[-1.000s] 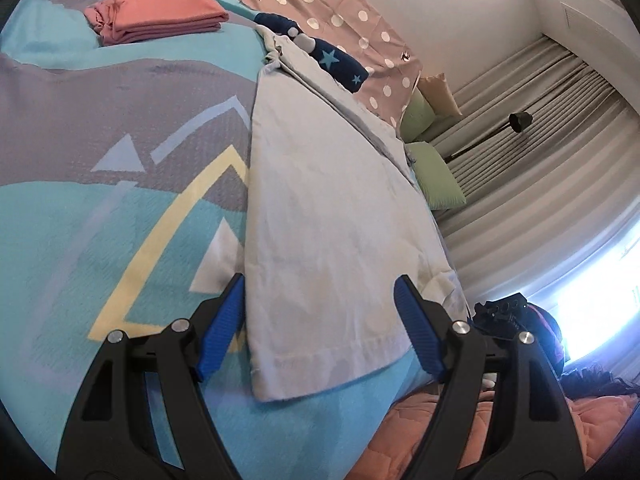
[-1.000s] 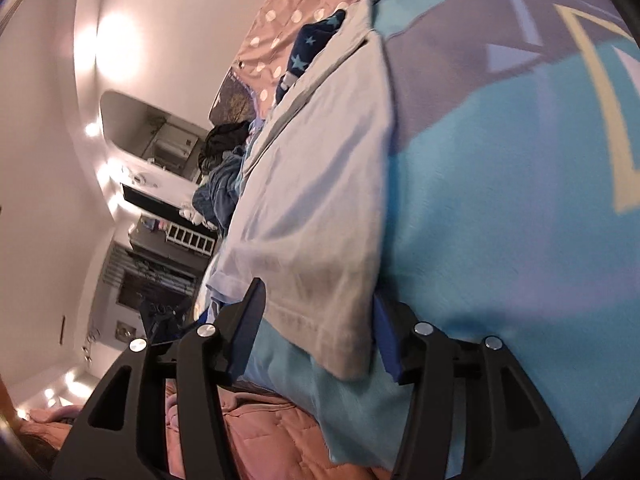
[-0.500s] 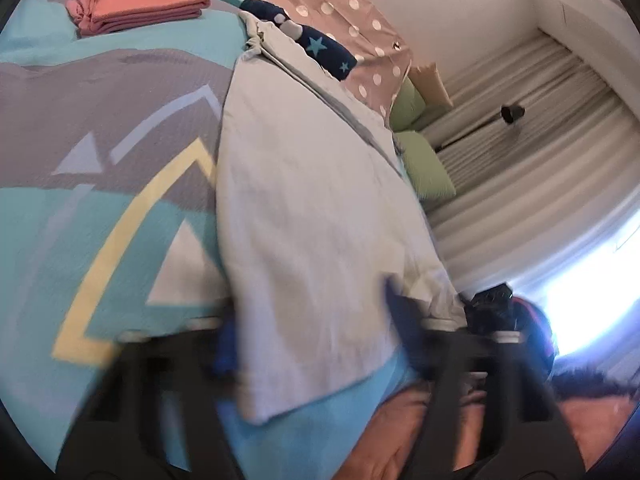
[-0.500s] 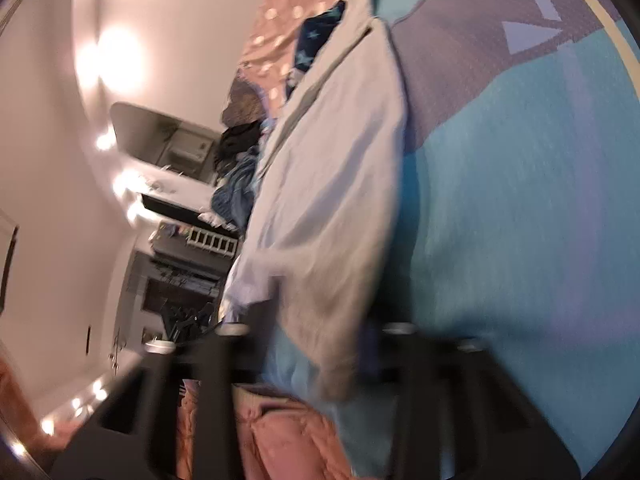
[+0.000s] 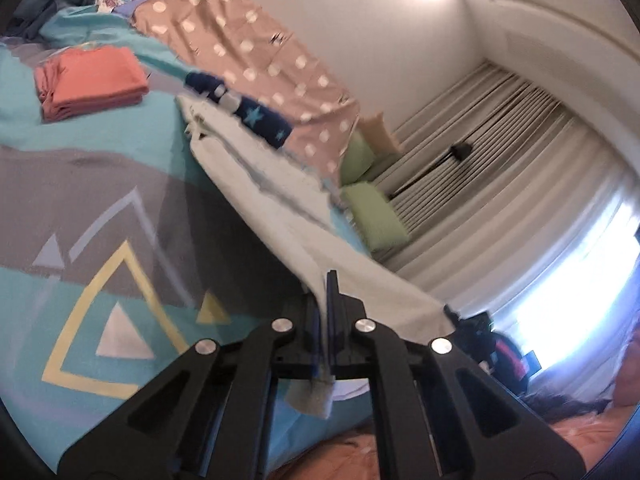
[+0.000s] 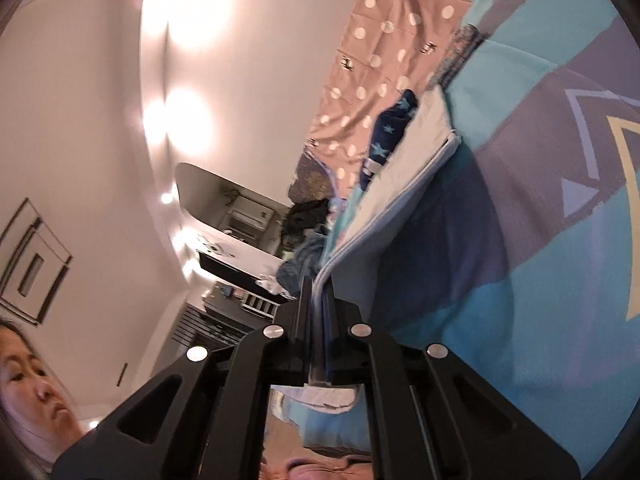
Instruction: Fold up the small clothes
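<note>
Left wrist view: one white garment [image 5: 280,200] is seen, one folded coral stack [image 5: 90,80] and two green pillows [image 5: 374,216]. The left gripper [image 5: 326,304] is clenched on the garment's near edge; the right gripper [image 6: 318,308] is clenched on its other near corner. A second ago both sets of jaws were wide around the flat-lying cloth; now its near end is lifted off the patterned bedspread [image 5: 80,208]. A navy star-print item [image 5: 260,120] is touching its far end.
</note>
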### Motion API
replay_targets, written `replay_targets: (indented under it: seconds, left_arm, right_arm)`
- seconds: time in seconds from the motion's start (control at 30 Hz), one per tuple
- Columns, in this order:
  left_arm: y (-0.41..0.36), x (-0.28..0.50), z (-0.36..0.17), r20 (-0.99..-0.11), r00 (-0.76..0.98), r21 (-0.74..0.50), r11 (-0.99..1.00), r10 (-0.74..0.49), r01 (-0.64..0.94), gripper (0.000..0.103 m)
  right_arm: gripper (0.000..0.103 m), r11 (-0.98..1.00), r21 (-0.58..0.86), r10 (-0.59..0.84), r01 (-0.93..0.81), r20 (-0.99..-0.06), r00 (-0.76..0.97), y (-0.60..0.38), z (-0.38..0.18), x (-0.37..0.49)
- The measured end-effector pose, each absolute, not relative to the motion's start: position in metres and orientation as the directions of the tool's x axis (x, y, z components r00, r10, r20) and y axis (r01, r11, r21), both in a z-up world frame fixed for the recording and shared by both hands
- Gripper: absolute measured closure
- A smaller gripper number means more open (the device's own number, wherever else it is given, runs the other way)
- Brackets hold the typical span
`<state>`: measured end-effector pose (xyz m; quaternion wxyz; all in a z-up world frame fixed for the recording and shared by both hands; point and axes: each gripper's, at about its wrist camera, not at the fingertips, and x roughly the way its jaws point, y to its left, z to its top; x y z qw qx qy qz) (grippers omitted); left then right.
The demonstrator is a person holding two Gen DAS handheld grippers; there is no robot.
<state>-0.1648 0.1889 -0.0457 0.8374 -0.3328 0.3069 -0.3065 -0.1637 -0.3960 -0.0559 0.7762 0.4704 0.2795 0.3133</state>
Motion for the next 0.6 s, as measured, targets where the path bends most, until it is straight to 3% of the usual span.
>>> replay_targets:
  seconds: [0.17,0.2,0.23,0.33,0.37,0.4,0.43,0.6]
  left_arm:
    - [0.194,-0.158,-0.086,-0.47,0.592,-0.727,0.667,-0.655,0.161,0.096]
    - [0.196,-0.158,-0.096,-0.497,0.578,-0.727,0.674,-0.647,0.129,0.09]
    - [0.198,-0.159,-0.103,-0.515,0.564,-0.727,0.678,-0.645,0.11,0.077]
    - [0.198,-0.165,-0.112,-0.556,0.541,-0.707,0.701,-0.631,0.09,0.058]
    - [0.199,-0.165,-0.113,-0.559,0.533,-0.707,0.701,-0.635,0.094,0.055]
    - [0.198,-0.166,-0.114,-0.559,0.527,-0.708,0.7,-0.64,0.099,0.051]
    - [0.199,-0.169,-0.114,-0.556,0.525,-0.71,0.697,-0.644,0.103,0.049]
    - [0.201,-0.166,-0.125,-0.513,0.526,-0.753,0.65,-0.678,0.102,0.051]
  right_arm:
    - [0.097,0.494,0.866,0.691,-0.074,-0.34,0.638,-0.399,-0.088,-0.172]
    - [0.096,0.505,0.861,0.685,-0.055,-0.362,0.633,-0.4,-0.094,-0.173]
    - [0.095,0.516,0.856,0.681,-0.041,-0.38,0.626,-0.398,-0.1,-0.173]
    - [0.091,0.564,0.826,0.673,-0.006,-0.455,0.583,-0.398,-0.114,-0.175]
    - [0.082,0.573,0.82,0.674,0.002,-0.472,0.568,-0.397,-0.118,-0.174]
    - [0.067,0.579,0.815,0.677,0.009,-0.487,0.551,-0.395,-0.122,-0.173]
    - [0.061,0.585,0.811,0.686,0.013,-0.503,0.526,-0.392,-0.126,-0.172]
    - [0.061,0.543,0.839,0.734,-0.039,-0.452,0.507,-0.389,-0.13,-0.161]
